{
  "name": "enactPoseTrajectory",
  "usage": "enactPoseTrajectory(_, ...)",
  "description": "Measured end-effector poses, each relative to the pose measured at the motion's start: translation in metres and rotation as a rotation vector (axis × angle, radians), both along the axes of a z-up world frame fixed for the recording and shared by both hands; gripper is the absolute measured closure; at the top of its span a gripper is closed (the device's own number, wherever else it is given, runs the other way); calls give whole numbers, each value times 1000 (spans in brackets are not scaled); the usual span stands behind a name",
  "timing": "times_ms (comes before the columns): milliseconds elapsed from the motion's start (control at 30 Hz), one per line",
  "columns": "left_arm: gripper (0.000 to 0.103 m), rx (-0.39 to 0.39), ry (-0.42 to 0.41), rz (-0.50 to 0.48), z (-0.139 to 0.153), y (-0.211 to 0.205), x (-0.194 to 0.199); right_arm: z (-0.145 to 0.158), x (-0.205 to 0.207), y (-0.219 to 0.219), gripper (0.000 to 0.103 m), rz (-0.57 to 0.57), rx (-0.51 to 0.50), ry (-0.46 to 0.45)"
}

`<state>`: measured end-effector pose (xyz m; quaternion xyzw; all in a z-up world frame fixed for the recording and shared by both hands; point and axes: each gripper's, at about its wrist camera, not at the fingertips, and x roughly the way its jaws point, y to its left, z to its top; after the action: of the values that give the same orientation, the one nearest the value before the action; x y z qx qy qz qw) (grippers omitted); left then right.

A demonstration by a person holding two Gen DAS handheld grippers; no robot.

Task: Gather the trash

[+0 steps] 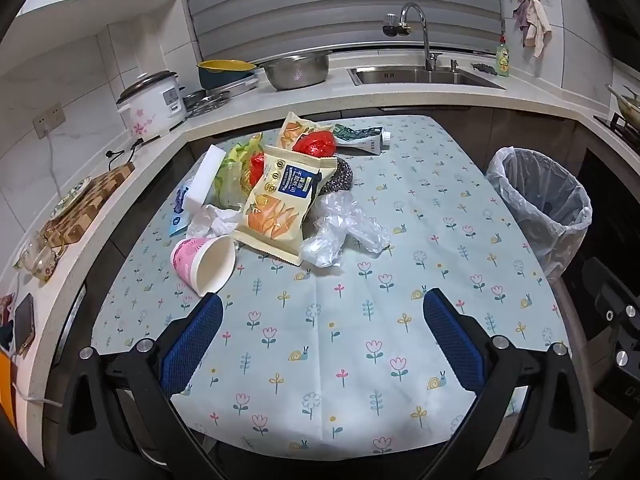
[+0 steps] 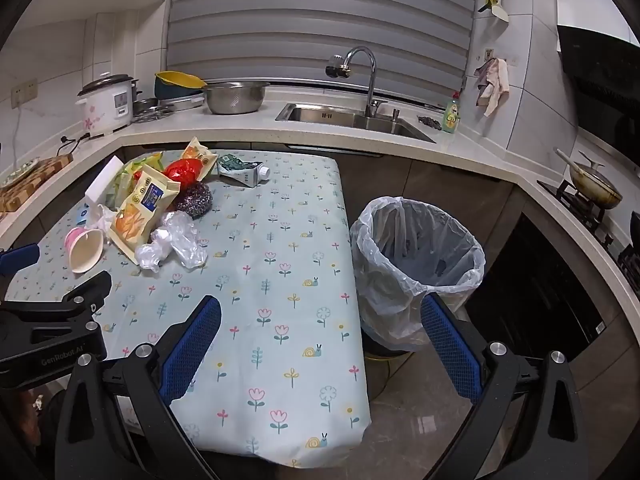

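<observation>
Both claws, left and right, spread wide, empty; trash pile far-left; bin beside table edge.

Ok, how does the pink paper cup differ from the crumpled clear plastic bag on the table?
The pink paper cup keeps a firm round shape; the clear plastic bag is crumpled and shapeless. The cup is opaque, pink outside and white inside; the bag is see-through. The cup lies tipped on its side at the pile's left; the bag sprawls on the right, nearer the bin. Both lie at the near edge of the pile on the tablecloth, untouched.
</observation>
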<state>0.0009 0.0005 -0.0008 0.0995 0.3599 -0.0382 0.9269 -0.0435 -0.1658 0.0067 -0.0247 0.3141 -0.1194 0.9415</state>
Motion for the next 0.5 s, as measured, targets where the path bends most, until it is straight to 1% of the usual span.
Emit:
enactPoseTrajectory(200, 7, -11, 15, 18, 0, 4, 6, 1, 0, 1, 7, 1, 3, -3)
enactPoseTrajectory(233, 7, -7, -14, 6, -1, 2, 0, 1, 0, 1, 7, 1, 2, -3)
enactPoseTrajectory(500, 7, -6, -5, -1, 6, 7, 4, 1, 0, 2, 7, 2, 0, -4)
